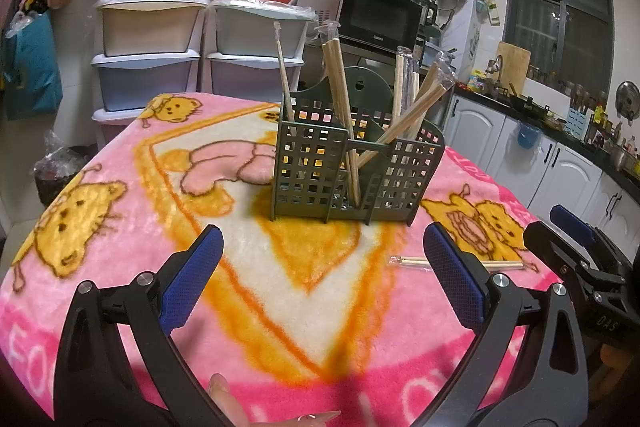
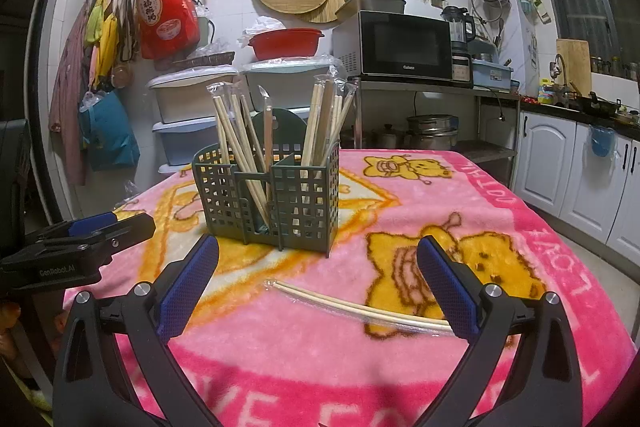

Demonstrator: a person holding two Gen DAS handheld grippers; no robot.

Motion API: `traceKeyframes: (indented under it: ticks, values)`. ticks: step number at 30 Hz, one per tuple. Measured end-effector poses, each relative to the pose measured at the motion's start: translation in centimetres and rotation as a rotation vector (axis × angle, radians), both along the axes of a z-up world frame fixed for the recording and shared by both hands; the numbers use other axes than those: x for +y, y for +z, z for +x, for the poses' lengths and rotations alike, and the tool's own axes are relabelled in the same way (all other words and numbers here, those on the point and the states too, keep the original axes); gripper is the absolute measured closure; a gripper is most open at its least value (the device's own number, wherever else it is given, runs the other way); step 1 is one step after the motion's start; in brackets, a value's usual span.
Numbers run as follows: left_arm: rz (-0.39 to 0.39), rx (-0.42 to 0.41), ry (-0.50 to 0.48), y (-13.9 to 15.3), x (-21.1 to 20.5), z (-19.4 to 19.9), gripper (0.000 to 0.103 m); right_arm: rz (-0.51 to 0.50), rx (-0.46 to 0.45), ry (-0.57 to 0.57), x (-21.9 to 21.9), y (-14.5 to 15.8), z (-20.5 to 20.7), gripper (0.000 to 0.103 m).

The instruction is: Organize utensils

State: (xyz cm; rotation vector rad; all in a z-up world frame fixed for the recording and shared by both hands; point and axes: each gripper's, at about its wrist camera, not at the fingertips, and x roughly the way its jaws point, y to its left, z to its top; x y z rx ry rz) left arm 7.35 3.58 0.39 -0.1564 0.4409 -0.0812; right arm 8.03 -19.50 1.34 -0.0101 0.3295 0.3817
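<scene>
A dark green lattice utensil holder (image 1: 352,167) (image 2: 268,195) stands on the pink cartoon blanket (image 1: 140,227) (image 2: 440,195), with several wrapped wooden chopstick pairs upright in its compartments. One wrapped chopstick pair (image 2: 360,309) (image 1: 416,262) lies flat on the blanket in front of the holder. My left gripper (image 1: 322,275) is open and empty, short of the holder. My right gripper (image 2: 318,283) is open and empty, its fingers straddling the air just above the loose pair, whose right end passes behind the right finger (image 2: 448,287).
Stacked plastic drawers (image 1: 148,67) and a microwave (image 2: 396,43) on a metal rack stand behind the table. White kitchen cabinets (image 2: 560,167) run along the right. The other gripper shows at the right edge of the left wrist view (image 1: 580,247) and at the left edge of the right wrist view (image 2: 80,239).
</scene>
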Motion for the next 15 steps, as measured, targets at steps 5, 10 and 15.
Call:
traceKeyframes:
  ticks: [5,10,15]
  values:
    - [-0.001,0.0,-0.001,-0.01,0.0,-0.01,0.011,0.0,-0.001,0.001,0.01,0.01,0.03,0.007]
    - [-0.004,0.0,-0.003,-0.03,0.0,-0.01,0.011,0.0,-0.001,0.001,-0.02,0.0,0.05,0.007]
    - [-0.013,0.002,-0.011,0.1,0.11,-0.01,0.011,0.001,0.002,-0.003,-0.1,-0.09,-0.07,0.007]
